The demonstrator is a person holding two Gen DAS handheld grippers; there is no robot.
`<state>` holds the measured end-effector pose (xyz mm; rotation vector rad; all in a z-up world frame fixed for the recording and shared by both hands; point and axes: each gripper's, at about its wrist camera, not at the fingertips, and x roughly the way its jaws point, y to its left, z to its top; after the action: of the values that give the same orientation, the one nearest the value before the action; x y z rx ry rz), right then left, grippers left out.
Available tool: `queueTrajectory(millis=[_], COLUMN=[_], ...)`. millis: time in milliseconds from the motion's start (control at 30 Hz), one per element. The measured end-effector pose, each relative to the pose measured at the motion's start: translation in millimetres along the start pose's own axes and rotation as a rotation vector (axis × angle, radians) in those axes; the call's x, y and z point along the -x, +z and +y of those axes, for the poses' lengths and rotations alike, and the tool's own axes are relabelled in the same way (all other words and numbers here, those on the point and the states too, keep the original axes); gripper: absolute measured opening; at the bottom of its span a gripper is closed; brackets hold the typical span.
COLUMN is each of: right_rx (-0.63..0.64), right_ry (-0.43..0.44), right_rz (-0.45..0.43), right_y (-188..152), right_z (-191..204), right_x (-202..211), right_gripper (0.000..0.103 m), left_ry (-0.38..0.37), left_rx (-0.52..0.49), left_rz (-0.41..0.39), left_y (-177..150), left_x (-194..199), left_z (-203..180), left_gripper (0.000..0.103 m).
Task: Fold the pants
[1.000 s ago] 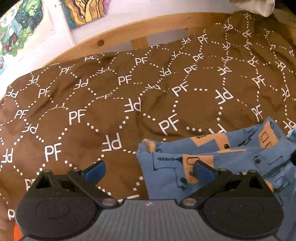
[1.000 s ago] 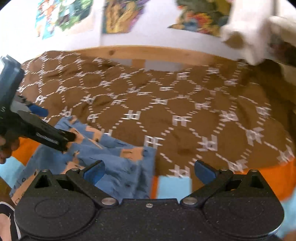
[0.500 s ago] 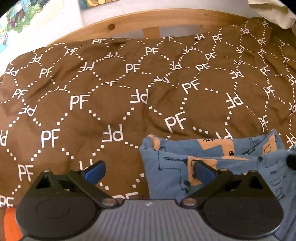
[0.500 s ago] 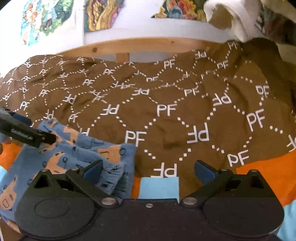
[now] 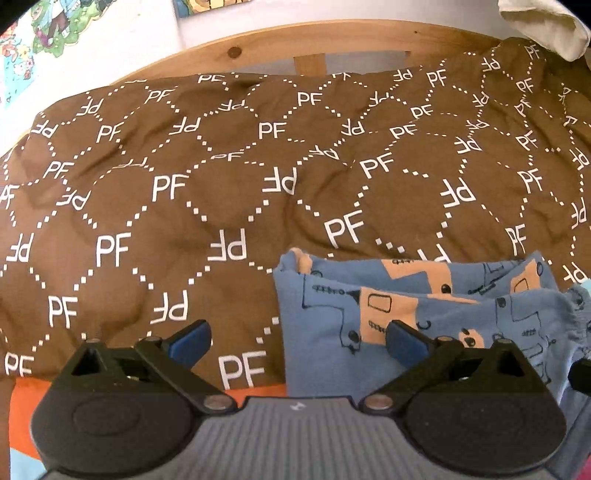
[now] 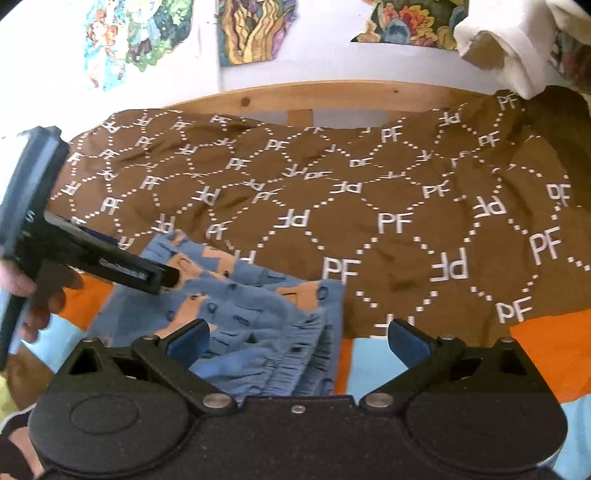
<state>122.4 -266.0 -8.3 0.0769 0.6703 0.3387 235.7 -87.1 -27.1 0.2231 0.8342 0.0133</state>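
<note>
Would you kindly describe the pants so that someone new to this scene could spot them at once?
Start at the wooden bed rail and come forward over the brown blanket printed with white letters. At its near edge lie the pants, folded. They are the only blue cloth with orange patches and small dark drawings.

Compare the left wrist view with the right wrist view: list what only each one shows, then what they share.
Only the left wrist view shows the left gripper from behind, jaws open, its right finger over the pants.

Only the right wrist view shows the hand holding the left gripper from the side, the right gripper open, the gathered waistband and three wall pictures.

Both show the folded blue pants, the brown PF blanket, the wooden bed rail and a white cloth.
</note>
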Motion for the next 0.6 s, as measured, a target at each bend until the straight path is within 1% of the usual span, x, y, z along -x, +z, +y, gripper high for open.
queueTrajectory(millis=[133,233,300,400,500,600], right_rx=[0.03,0.051,0.082,0.178,0.268,0.263], right_ry=[0.01,0.024,0.042,0.063,0.078,0.107], right_rz=[0.054,0.09,0.126,0.166,0.21,0.24], right_y=[-3,-6,-6,-6,-9,-11], right_z=[5,8,11,18,21,14], right_x=[-7,-11,-13,-13,-13,-12], right_gripper=[0.102,0.102,0.102,0.102,0.102,0.102], left_ry=[-0.031,-0.072,-0.103,-0.127,-0.15,-0.155], left_rx=[0.076,0.125,0.121,0.102,0.098,0.12], left_rz=[0.003,-0.019,-0.032,-0.03,0.023,0.04], left_y=[-11,-28,-42,-60,-74,-87], left_x=[14,33,47,59,58,55], left_z=[11,21,24,24,25,28], left_gripper=[0.103,0.103,0.103,0.103,0.103,0.103])
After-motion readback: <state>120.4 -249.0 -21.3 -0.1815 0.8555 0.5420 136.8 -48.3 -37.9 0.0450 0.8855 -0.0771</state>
